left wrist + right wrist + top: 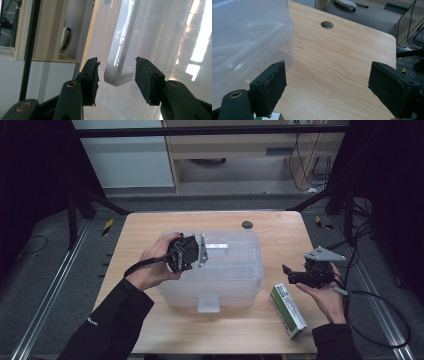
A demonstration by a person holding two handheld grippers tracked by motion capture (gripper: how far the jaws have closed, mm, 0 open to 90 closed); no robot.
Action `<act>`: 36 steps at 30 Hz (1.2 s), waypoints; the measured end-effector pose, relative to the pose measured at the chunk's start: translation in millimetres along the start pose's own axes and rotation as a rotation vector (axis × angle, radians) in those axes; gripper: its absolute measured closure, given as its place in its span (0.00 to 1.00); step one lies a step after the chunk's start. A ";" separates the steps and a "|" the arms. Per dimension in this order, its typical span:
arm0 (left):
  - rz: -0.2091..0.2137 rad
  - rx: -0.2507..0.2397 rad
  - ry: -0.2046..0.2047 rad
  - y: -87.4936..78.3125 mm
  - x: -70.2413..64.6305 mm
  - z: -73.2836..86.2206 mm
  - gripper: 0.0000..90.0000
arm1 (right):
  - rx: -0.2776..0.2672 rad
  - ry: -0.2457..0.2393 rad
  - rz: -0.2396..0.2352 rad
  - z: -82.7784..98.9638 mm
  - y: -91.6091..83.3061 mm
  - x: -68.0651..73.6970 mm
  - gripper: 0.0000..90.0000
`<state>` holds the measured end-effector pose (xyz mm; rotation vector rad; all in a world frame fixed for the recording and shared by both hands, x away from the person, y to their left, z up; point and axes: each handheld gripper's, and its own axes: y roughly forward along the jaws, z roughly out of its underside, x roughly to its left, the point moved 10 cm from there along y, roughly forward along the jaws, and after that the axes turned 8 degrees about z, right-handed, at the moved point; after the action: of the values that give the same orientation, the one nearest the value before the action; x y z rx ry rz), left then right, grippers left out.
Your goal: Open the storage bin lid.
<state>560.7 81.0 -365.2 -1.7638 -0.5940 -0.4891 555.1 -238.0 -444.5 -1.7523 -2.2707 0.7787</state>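
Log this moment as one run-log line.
left claw: open, straddling lid handle of clear storage box, pads not touching | right claw: open, empty, over table | green carton: beside box

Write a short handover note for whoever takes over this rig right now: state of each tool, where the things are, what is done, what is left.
Left tool: jaws open on either side of the lid handle of the clear storage box, pads not yet pressing.
Right tool: open, empty, held over the table right of the box.
Green-and-white carton: lies on the table by the box's right front corner.
Done: left tool lined up on the handle.
Left: probably close on the handle and lift the lid; lid still on.
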 end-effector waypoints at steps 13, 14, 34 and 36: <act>-0.027 0.043 0.042 4.9 0.9 -4.4 0.72 | 0.005 -0.003 -0.029 -0.7 -1.6 5.2 0.23; -0.026 0.047 0.044 5.4 0.8 -4.7 0.73 | 0.006 -0.006 -0.036 -0.8 -2.0 6.5 0.24; -0.045 0.071 0.085 7.5 2.3 -6.5 0.80 | 0.006 -0.027 -0.105 -4.9 -9.4 24.2 0.39; -0.041 0.076 0.085 7.4 2.5 -6.6 0.81 | 0.011 -0.028 -0.109 -4.4 -9.5 25.0 0.40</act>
<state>567.0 73.4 -367.6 -1.6538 -0.5822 -0.5597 541.6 -214.9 -440.5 -1.6068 -2.3528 0.7967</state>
